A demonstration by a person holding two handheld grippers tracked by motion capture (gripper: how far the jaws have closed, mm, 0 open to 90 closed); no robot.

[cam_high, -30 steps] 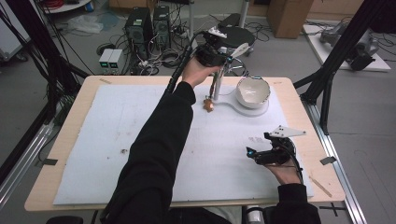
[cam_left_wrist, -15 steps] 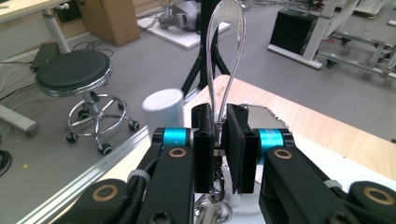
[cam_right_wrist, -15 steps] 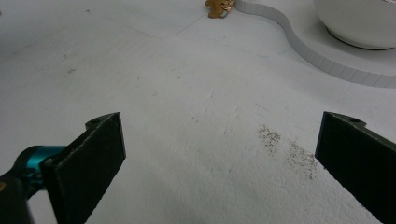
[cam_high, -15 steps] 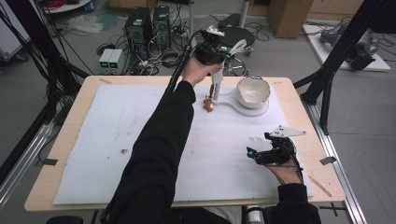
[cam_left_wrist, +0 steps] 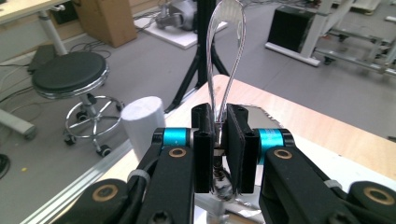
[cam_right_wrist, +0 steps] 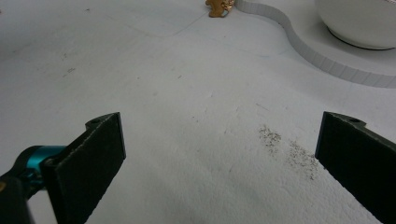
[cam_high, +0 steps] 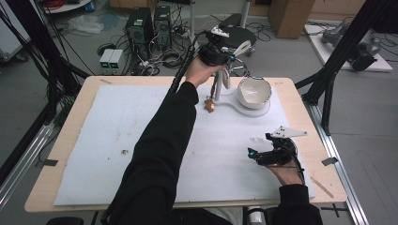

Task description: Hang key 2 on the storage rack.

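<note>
A cluttered lab floor surrounds the white-padded counter (cam_high: 117, 140). Nothing has shifted this past second: my left jaws (cam_left_wrist: 218, 140) stay pinched on the spoon (cam_left_wrist: 224, 56) beside the bowl (cam_high: 254, 91); my right jaws (cam_right_wrist: 219, 154) rest spread, so the lift looks paused.

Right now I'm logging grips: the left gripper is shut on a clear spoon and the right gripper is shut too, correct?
Not quite. The left gripper is shut on the clear spoon, but the right gripper is open; the right gripper view shows its jaws wide apart over the bare white mat.
</note>
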